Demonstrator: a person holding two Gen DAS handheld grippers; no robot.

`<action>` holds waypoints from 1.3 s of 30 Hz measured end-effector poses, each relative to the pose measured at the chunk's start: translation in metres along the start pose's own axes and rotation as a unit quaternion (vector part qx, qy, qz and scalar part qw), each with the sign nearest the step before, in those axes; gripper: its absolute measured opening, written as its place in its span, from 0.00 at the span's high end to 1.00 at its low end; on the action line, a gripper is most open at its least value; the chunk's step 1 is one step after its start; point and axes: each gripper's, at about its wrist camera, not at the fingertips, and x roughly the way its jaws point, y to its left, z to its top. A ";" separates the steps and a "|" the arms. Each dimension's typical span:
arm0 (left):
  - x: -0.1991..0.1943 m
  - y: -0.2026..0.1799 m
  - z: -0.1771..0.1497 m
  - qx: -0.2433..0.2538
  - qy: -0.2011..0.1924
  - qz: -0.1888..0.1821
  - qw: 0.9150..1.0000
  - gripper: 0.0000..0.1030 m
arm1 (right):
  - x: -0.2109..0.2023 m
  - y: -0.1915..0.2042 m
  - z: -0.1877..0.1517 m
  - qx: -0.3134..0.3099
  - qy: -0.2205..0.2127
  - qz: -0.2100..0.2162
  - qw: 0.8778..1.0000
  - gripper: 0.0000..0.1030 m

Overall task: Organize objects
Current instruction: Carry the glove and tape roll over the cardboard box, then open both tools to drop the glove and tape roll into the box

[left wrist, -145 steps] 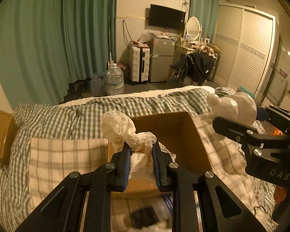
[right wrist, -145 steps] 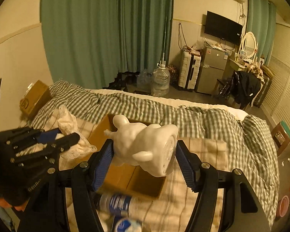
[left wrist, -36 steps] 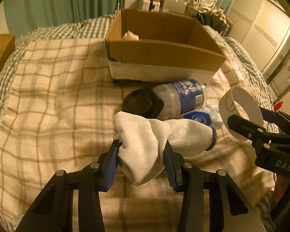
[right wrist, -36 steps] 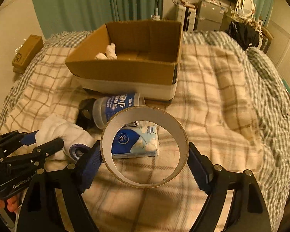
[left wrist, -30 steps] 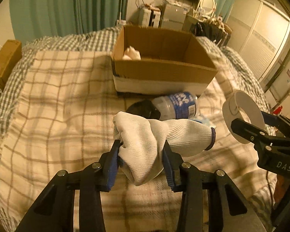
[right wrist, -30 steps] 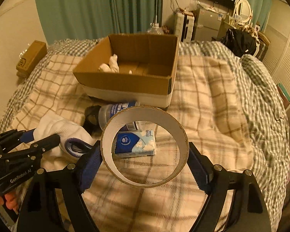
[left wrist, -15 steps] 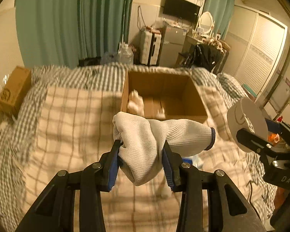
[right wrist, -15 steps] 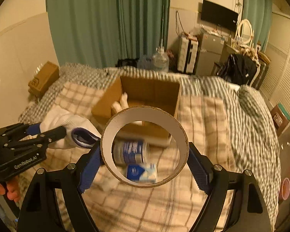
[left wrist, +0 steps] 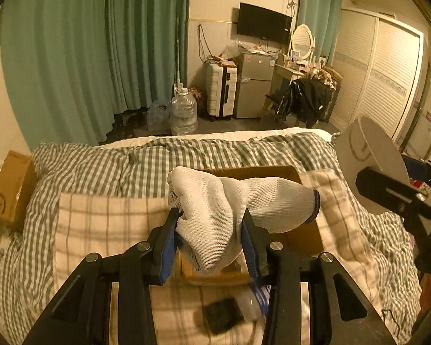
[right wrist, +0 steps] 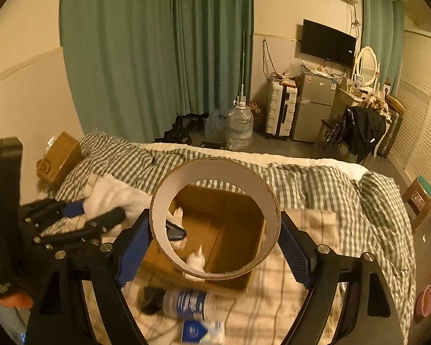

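The left gripper is pinching a white knitted work glove between its jaws, the soft mesh-like fabric bunching and sagging below them while the dark-edged cuff is sticking out to their right. The right gripper is clamping a wide cardboard tape ring across its outer wall, so the stiff hoop is standing open-faced toward the camera. Both are hovering above the bed, apparently so each thing can be dropped into the open cardboard box lying just ahead of and below the jaws; through the ring, the box's brown floor and some small white items are showing. A clear plastic bottle with a blue label and a blue tissue pack are lying on the plaid blanket beneath the jaws, in front of the box, likely waiting their turn.
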 end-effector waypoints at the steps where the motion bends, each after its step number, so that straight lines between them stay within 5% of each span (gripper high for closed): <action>1: 0.009 0.000 0.003 0.001 0.003 -0.001 1.000 0.60 | 0.008 -0.002 0.003 0.002 0.003 0.001 1.000 0.20; 12: 0.103 -0.002 0.003 0.000 0.048 -0.010 0.999 0.61 | 0.110 -0.032 -0.001 0.029 0.048 0.000 0.998 0.20; 21: 0.127 -0.011 -0.012 0.006 0.055 -0.028 0.998 0.53 | 0.142 -0.047 -0.020 0.054 0.061 0.014 0.997 0.19; 24: 0.121 -0.009 -0.011 -0.002 0.056 -0.029 0.998 0.43 | 0.137 -0.049 -0.019 0.057 0.055 0.005 0.997 0.13; 28: 0.099 -0.006 -0.002 -0.006 0.038 -0.022 0.999 0.14 | 0.113 -0.050 -0.011 0.064 0.032 0.003 0.997 0.07; 39: -0.010 -0.002 0.006 -0.007 -0.017 0.006 1.000 0.04 | -0.011 -0.042 0.004 0.044 -0.025 -0.031 0.998 0.03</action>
